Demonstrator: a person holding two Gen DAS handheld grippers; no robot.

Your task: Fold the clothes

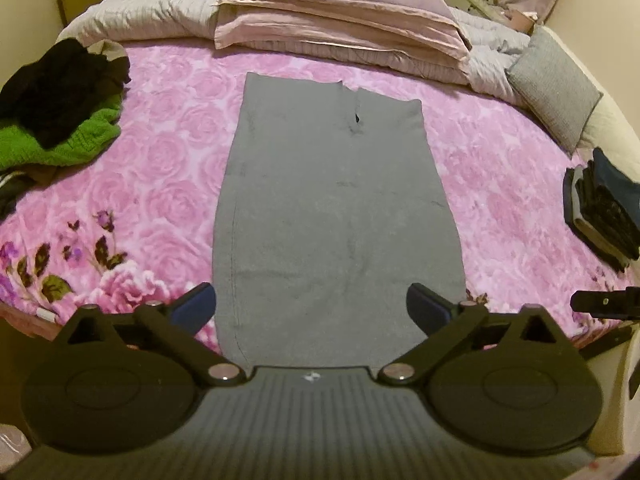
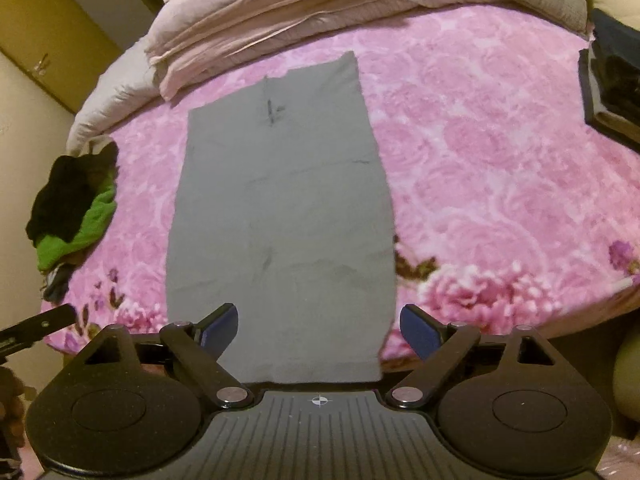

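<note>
A grey garment (image 1: 328,208) (image 2: 280,216) lies flat and lengthwise on the pink rose-patterned bed cover (image 1: 500,184) (image 2: 480,152), folded into a long narrow shape. My left gripper (image 1: 310,306) hovers open above its near end, blue pads wide apart, nothing between them. My right gripper (image 2: 318,328) is also open over the near hem, holding nothing. The tip of the right gripper (image 1: 604,302) shows at the right edge of the left wrist view, and the left gripper's tip (image 2: 36,326) at the left edge of the right wrist view.
An unfolded heap of black and green clothes (image 1: 60,108) (image 2: 76,208) sits at the bed's left edge. A stack of folded dark clothes (image 1: 604,212) (image 2: 612,80) lies at the right edge. Pink pillows and bedding (image 1: 336,12) (image 2: 272,12) and a grey cushion (image 1: 556,84) line the far side.
</note>
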